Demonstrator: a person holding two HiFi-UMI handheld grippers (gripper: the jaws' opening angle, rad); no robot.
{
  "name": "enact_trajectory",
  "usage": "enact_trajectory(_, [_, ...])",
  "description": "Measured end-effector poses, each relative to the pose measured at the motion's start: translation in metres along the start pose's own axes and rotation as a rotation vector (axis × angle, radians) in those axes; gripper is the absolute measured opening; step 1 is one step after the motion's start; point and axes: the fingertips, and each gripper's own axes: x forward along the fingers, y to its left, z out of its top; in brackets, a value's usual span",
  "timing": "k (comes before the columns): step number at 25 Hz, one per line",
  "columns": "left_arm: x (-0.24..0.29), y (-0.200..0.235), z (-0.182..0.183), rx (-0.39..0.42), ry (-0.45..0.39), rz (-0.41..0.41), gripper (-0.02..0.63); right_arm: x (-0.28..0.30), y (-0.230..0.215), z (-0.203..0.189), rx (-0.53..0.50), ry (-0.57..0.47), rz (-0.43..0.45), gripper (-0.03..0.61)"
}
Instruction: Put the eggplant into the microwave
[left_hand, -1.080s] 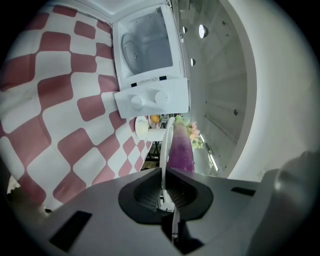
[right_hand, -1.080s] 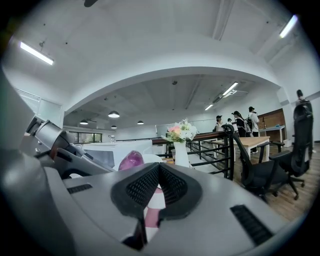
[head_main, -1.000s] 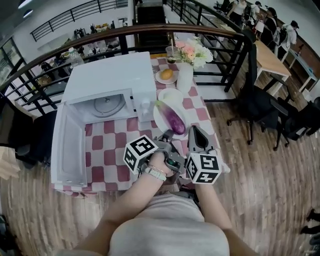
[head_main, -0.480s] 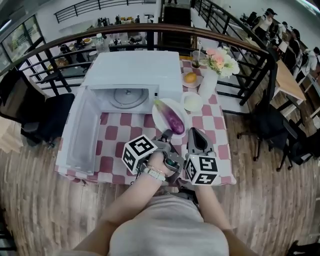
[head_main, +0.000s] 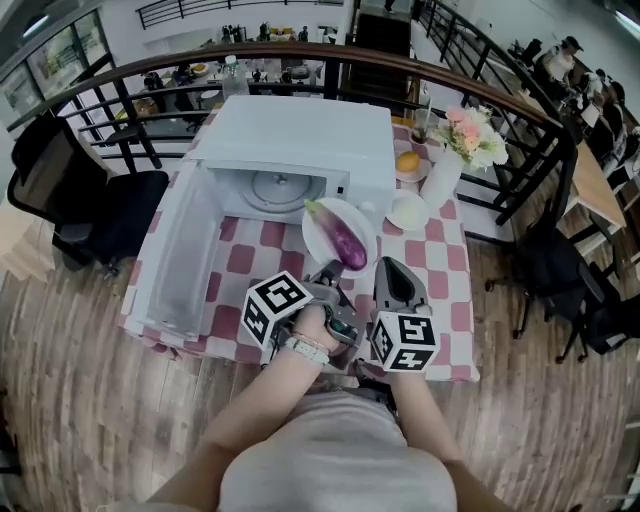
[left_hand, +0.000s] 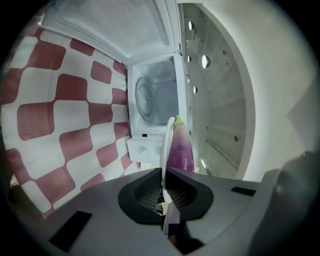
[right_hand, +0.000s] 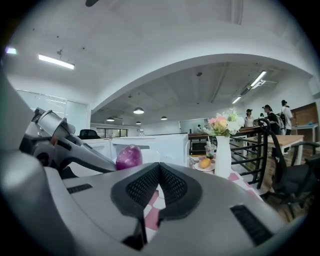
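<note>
Red and white checked cloth covers the desk (head_main: 445, 290), which stands by a black railing (head_main: 520, 100). In the head view the microwave (head_main: 300, 130) is in the upper middle of the frame, and its door (head_main: 180, 260) is swung wide to the left. The left tool (head_main: 328, 272) is closed on the near rim of a white plate (head_main: 322, 222), and the eggplant (head_main: 346, 242) lies on this plate. The right tool (head_main: 392, 270) is just beside it, to the right. Compared with a second ago, the plate has come away from the small empty plate (head_main: 408, 210) and is now just in front of the right part of the oven opening. I judge that the carrying is almost done and only the push inside remains.

The left gripper view shows what the head view does not. The plate rim stands edge-on between the jaws, which pinch it, and the glass turntable (left_hand: 145, 97) is straight ahead.

The right gripper view shows its own jaws together with nothing between them. It also shows the eggplant from the side, left of center, and the vase (right_hand: 222, 150) of flowers at the right.
</note>
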Motion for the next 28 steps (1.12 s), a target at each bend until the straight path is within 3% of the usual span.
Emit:
enact_trajectory(9, [-0.010, 0.015, 0.034, -0.035, -0.072, 0.020, 0.020, 0.012, 0.020, 0.002, -0.038, -0.007, 0.054, 0.025])
enact_trajectory(16, [-0.017, 0.025, 0.068, -0.049, -0.131, 0.022, 0.018, 0.031, 0.059, 0.001, -0.122, 0.006, 0.173, 0.025])
enact_trajectory(22, [-0.011, 0.041, 0.097, -0.015, -0.158, 0.034, 0.018, 0.055, 0.091, -0.009, -0.189, 0.011, 0.263, 0.025])
enact_trajectory(28, [0.007, 0.064, 0.128, 0.026, -0.138, 0.066, 0.018, 0.080, 0.096, -0.023, -0.142, 0.035, 0.263, 0.025])
